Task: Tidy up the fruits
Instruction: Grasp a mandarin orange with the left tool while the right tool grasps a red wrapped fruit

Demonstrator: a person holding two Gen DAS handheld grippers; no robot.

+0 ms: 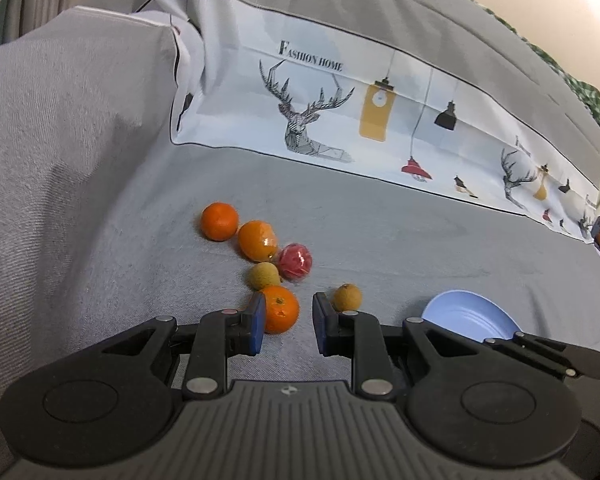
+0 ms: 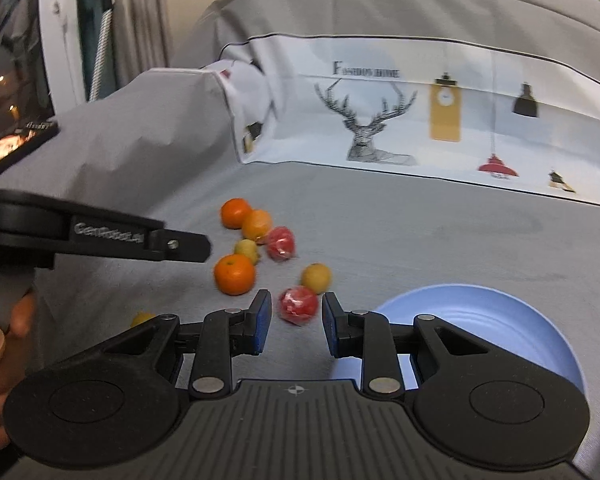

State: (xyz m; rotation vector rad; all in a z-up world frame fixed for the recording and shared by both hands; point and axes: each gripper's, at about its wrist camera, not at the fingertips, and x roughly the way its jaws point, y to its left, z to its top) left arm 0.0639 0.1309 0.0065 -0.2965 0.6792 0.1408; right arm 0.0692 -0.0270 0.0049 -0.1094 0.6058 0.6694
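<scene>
Fruits are all still loose on the grey bed cover, none in the blue plate (image 2: 512,320) yet, so basically nothing's sorted. Right gripper (image 2: 296,320) is partly open and empty, a red wrapped fruit (image 2: 298,306) just ahead between its fingers. Left gripper (image 1: 289,322) is also partly open, empty, beside an orange (image 1: 281,309).

Left tool (image 1: 288,322) open beside nearest orange (image 1: 280,309).

A bed (image 2: 420,240) covered in grey cloth carries three oranges (image 2: 235,274), three small yellow-brown fruits (image 2: 317,278), two red wrapped fruits (image 2: 298,305) and a blue plate (image 2: 500,320).
</scene>
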